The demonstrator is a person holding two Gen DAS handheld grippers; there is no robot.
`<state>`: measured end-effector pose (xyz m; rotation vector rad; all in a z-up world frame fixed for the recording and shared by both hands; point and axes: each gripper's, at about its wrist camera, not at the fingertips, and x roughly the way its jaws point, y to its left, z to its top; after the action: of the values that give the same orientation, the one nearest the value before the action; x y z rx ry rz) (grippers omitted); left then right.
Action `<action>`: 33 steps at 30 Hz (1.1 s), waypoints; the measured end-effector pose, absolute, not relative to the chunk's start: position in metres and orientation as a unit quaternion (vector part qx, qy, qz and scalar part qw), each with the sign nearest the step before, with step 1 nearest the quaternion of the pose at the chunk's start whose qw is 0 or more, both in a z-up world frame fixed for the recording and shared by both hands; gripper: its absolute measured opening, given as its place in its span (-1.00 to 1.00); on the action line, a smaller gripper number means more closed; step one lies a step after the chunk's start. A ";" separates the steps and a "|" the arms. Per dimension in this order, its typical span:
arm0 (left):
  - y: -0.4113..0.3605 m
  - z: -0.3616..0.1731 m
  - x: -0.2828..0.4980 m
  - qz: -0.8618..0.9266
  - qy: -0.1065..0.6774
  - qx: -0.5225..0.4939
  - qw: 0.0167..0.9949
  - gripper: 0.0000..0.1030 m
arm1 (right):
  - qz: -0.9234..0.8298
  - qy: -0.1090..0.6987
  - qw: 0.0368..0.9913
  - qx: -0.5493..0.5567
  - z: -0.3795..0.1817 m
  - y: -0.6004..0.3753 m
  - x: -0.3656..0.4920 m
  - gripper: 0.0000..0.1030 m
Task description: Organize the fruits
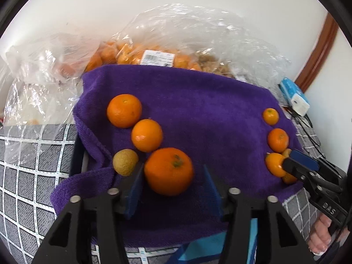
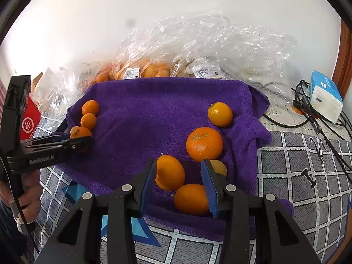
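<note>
The left wrist camera is sitting just behind the left gripper (image 1: 171, 171), looking forward and down along its fingers onto the left side of the towel (image 1: 198, 101), close over a big orange (image 1: 169, 171). The wall (image 1: 176, 11) and bags (image 1: 187, 35) are filling the far end. The right wrist camera is riding behind the right gripper (image 2: 178, 167), facing the same way from the towel's (image 2: 154, 114) right side, near its front edge. Both views are sharing the towel, the bags (image 2: 209, 44), the tissue pack (image 1: 294, 96) (image 2: 325, 96) and the checked cloth (image 1: 33, 176) (image 2: 297, 176). Each is also catching the other gripper at its edge: the right one (image 1: 288, 160) at right, the left one (image 2: 85, 140) at left.
</note>
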<state>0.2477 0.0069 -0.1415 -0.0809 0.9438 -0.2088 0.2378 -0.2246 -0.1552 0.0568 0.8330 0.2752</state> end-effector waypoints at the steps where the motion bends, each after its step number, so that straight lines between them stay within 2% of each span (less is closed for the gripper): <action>1: 0.005 -0.139 0.244 -0.099 0.447 -0.033 0.888 0.08 | 0.132 0.404 0.905 0.028 -0.154 -0.224 0.237 -0.19; 9: 0.007 -0.115 0.217 -0.079 0.436 -0.024 0.896 0.13 | 0.118 0.404 0.907 0.034 -0.133 -0.223 0.222 -0.19; 15: 0.010 -0.093 0.172 -0.066 0.410 -0.016 0.909 0.27 | 0.092 0.386 0.917 0.039 -0.104 -0.223 0.184 -0.19; 19: 0.012 -0.081 0.142 -0.063 0.403 -0.014 0.913 0.27 | 0.065 0.374 0.924 0.032 -0.083 -0.223 0.153 -0.18; 22: 0.015 -0.067 0.115 -0.057 0.385 -0.022 0.921 0.27 | 0.051 0.371 0.927 0.030 -0.069 -0.224 0.126 -0.03; 25: 0.013 -0.056 0.094 -0.052 0.373 -0.015 0.926 0.48 | 0.036 0.368 0.929 0.030 -0.056 -0.228 0.100 0.09; 26: 0.013 -0.051 0.084 -0.047 0.367 -0.011 0.929 0.62 | 0.034 0.365 0.930 0.030 -0.053 -0.228 0.092 0.24; 27: 0.013 -0.047 0.075 -0.045 0.361 -0.008 0.932 0.68 | 0.032 0.362 0.931 0.030 -0.050 -0.229 0.084 0.44; 29: 0.012 -0.040 0.059 -0.047 0.351 -0.004 0.935 0.73 | 0.027 0.345 0.938 0.031 -0.043 -0.231 0.064 0.67; 33: 0.015 -0.026 0.036 -0.038 0.331 -0.008 0.943 0.82 | 0.014 0.320 0.947 0.014 -0.031 -0.230 0.030 0.83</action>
<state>0.0363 0.0150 -0.0258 -0.0156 0.6741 -0.0784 0.0302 -0.2296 -0.0313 0.0277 0.6505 0.0275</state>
